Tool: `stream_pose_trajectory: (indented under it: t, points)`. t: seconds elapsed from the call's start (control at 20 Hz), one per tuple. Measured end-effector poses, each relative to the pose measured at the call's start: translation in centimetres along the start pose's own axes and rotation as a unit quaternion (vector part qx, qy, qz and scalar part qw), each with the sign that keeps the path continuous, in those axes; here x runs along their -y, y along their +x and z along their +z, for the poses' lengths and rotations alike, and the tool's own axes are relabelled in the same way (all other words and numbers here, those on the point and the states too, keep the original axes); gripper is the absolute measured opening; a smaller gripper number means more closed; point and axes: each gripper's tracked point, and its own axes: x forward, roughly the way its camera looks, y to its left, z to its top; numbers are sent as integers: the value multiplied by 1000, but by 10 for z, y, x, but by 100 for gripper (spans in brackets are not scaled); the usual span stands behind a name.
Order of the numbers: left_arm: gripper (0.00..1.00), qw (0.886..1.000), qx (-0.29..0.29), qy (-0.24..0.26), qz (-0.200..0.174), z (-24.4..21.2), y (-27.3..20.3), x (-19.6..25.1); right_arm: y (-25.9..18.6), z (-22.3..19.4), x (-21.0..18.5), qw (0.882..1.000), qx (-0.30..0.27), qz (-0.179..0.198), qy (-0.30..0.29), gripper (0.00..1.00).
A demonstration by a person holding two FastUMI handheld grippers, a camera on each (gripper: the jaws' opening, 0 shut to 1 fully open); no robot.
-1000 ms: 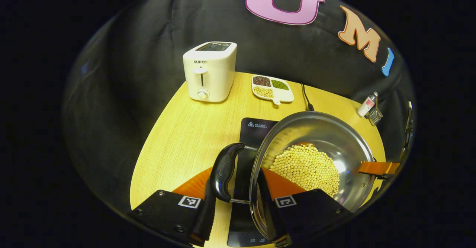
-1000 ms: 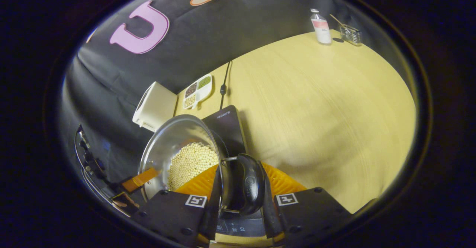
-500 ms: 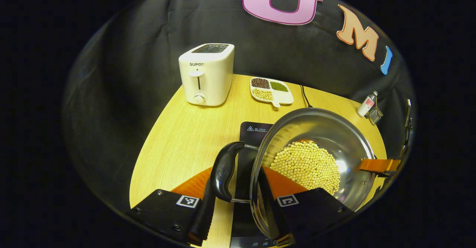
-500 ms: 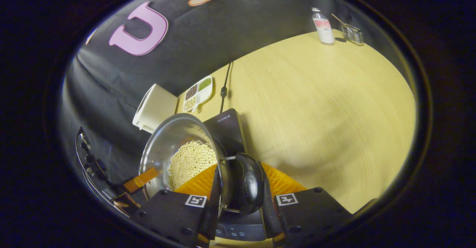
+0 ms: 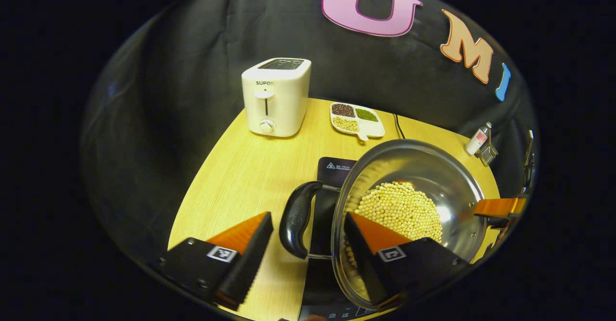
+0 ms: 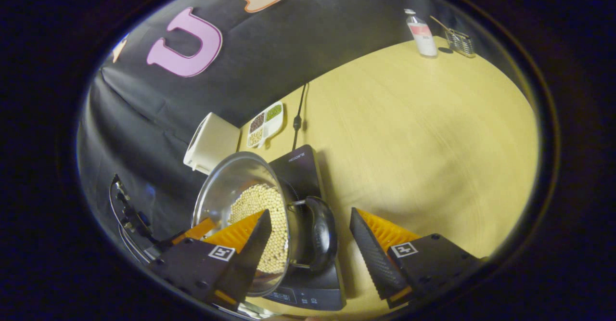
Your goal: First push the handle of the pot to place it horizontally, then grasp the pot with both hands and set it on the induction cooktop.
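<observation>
The pot [image 5: 409, 200], a shiny steel one about half full of pale beans [image 5: 402, 210], sits on the black cooktop [image 6: 308, 273]. By the look of it the placing is done. The left gripper [image 5: 308, 237] stands open, its jaws spread either side of the pot's left handle [image 5: 296, 217] and touching neither it nor the rim. The right gripper [image 6: 308, 234] is likewise open around the right handle [image 6: 321, 232], one finger over the beans, the other out over the table [image 6: 423, 133].

With that load the pot probably weighs a good deal; its polished wall would likely slip, and tilting would spill beans. The stiff black loop handles, one on each side, look the best holds.

Beyond the pot from the left gripper stand a white toaster [image 5: 276, 97] and a divided dish [image 5: 357, 119] of beans, with a cord [image 5: 398, 127] running back from the cooktop. A bottle [image 6: 422, 34] and a small rack [image 6: 459, 42] sit well apart at the table's far edge. Nothing crowds the pot
</observation>
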Motion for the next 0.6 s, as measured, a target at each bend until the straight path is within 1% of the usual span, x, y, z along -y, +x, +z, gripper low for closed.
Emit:
stream_pose_trajectory:
  t: [0.05, 0.1, 0.15, 0.25, 0.35, 0.5, 0.55, 0.6]
  points:
    - [100, 1000, 9, -2, 1, 3, -6, 0, -6, 5, -1, 1000, 11, 5, -3, 100]
    - [100, 1000, 21, -2, 1, 7, -11, 0, -13, 11, -3, 1000, 24, 12, -3, 93]
    - [97, 999, 34, -1, 5, 12, -17, -1, -20, 18, -6, 999, 36, 21, -1, 92]
    - [97, 998, 56, 7, 15, 24, -31, 2, -39, 28, -11, 997, 62, 35, 1, 92]
    - [97, 996, 87, 21, 24, 41, -47, 10, -59, 41, -9, 995, 90, 37, -7, 92]
    - [97, 990, 131, 40, 29, 63, -79, 33, -95, 67, -1, 990, 139, 28, -26, 92]
    - [97, 988, 144, 48, 30, 68, -91, 44, -107, 77, 2, 987, 155, 25, -33, 100]
    - [99, 986, 155, 52, 28, 72, -103, 56, -122, 86, 4, 984, 172, 25, -42, 100]
